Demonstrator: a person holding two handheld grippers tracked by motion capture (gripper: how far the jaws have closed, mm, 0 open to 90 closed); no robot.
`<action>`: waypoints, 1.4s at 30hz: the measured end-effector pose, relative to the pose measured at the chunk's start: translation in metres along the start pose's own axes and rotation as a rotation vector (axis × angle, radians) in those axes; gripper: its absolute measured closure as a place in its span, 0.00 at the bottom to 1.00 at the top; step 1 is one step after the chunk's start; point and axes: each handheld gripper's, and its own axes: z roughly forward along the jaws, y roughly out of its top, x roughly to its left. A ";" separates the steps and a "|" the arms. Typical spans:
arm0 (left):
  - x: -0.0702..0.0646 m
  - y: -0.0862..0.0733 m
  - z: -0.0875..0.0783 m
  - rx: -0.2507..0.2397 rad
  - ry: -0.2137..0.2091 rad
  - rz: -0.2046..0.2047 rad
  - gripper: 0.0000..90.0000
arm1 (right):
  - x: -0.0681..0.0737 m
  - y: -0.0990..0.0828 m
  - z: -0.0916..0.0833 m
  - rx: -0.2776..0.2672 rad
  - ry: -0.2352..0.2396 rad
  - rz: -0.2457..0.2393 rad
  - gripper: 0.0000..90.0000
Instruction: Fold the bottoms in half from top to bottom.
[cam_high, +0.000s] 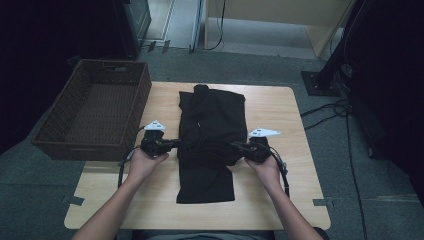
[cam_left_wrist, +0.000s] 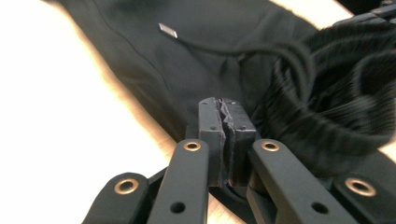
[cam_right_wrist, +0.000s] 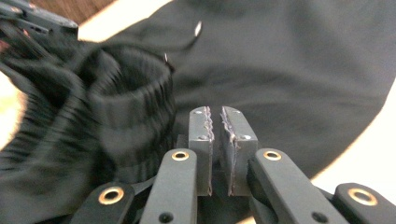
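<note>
A black garment (cam_high: 210, 130) lies lengthwise down the middle of the wooden worktop (cam_high: 295, 165), partly folded, its lower part flat toward the near edge. Its ribbed elastic band (cam_left_wrist: 327, 107) is bunched across the middle, with a thin black drawstring (cam_left_wrist: 210, 46) ending in a small metal tip.

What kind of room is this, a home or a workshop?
Probably a lab or recording space, not a home: a small wooden table on grey carpet, loose cables across the floor, dark equipment stands around it.
</note>
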 end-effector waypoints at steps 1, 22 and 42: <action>-0.002 -0.002 0.004 0.013 -0.008 0.006 0.97 | 0.001 -0.003 0.006 0.024 0.009 0.004 0.92; -0.015 0.004 0.013 -0.004 -0.001 0.080 0.78 | 0.019 -0.002 0.001 -0.061 0.019 -0.061 0.75; -0.019 -0.013 0.034 0.029 0.040 0.064 0.76 | 0.024 -0.006 0.048 0.023 -0.062 -0.111 0.77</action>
